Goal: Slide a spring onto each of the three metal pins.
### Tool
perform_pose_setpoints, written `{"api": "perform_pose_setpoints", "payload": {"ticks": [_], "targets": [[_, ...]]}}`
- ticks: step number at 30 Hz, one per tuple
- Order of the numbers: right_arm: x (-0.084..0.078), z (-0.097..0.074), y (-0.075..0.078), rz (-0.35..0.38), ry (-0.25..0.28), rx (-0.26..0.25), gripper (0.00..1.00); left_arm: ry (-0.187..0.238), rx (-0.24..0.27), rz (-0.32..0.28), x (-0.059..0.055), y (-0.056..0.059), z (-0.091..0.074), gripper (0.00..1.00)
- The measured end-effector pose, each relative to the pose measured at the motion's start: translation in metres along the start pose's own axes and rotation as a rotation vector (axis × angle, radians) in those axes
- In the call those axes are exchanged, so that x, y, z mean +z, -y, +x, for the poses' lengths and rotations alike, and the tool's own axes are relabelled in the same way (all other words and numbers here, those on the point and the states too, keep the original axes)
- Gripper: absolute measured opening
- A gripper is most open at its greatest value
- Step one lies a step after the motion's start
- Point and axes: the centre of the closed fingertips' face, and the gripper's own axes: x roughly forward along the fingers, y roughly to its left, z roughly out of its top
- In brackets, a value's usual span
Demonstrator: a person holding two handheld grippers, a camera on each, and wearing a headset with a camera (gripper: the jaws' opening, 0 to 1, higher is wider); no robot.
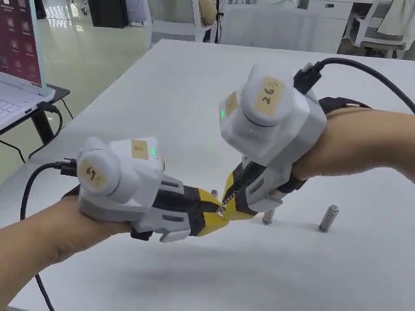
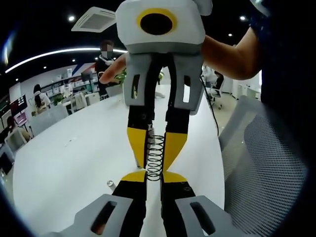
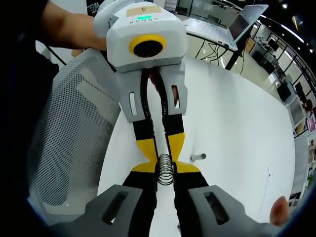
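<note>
– Where is the spring to be found?
– The spring [image 1: 224,207] is held in the air above the white table [image 1: 194,97]. It is caught between the tips of both grippers, which are brought nose to nose in the head view.

– How are the jaws of the left gripper set?
– The left gripper [image 2: 154,177] is closed on one end of the spring. In the left gripper view its yellow tips are seen pressed to either side of the lowest coils.

– And the right gripper?
– The right gripper [image 3: 165,169] is likewise clamped on the spring, with the coils pinched between its yellow tips. In the left gripper view it is seen coming in from the top, its two tips laid along the spring's length.

– Is a pin to be seen?
– A metal pin [image 3: 197,157] is seen on the table, near the jaw tips in the right gripper view and apart from the spring.

– What else is laid out?
– A second spring [image 1: 268,217] and a third spring [image 1: 329,218] are stood upright on the table, the second just beside the right gripper's jaws. They may be seated over pins, but that cannot be made out at this size. A laptop [image 1: 13,65] is set on a dark stand off the table's left edge, and a mesh chair [image 2: 266,158] is placed beside the table.
</note>
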Motion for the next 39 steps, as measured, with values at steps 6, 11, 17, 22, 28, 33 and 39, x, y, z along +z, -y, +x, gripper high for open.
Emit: {"api": "perform_pose_setpoints", "payload": {"ticks": [6, 11, 17, 22, 28, 33, 39], "targets": [[0.0, 0.0, 0.001, 0.004, 0.002, 0.002, 0.09, 0.01, 0.002, -0.013, 0.0, -0.001, 0.0, 0.02], [-0.001, 0.001, 0.001, 0.007, -0.004, 0.005, 0.09, 0.005, 0.003, -0.013, -0.001, -0.001, 0.001, 0.02], [-0.002, 0.001, 0.002, 0.003, -0.009, 0.005, 0.09, -0.011, 0.004, -0.006, -0.004, -0.001, 0.001, 0.05], [-0.003, 0.0, 0.004, -0.001, -0.016, 0.001, 0.09, -0.024, 0.007, -0.011, -0.008, -0.001, 0.0, 0.1], [-0.006, -0.002, 0.006, -0.001, -0.025, -0.005, 0.09, -0.023, 0.021, -0.031, -0.009, -0.005, -0.005, 0.15], [-0.008, -0.002, 0.007, -0.003, -0.033, -0.006, 0.09, -0.031, 0.026, -0.052, -0.012, -0.006, -0.009, 0.19], [-0.011, -0.002, 0.007, 0.0, -0.04, -0.006, 0.09, -0.035, 0.03, -0.071, -0.014, -0.005, -0.013, 0.25]]}}
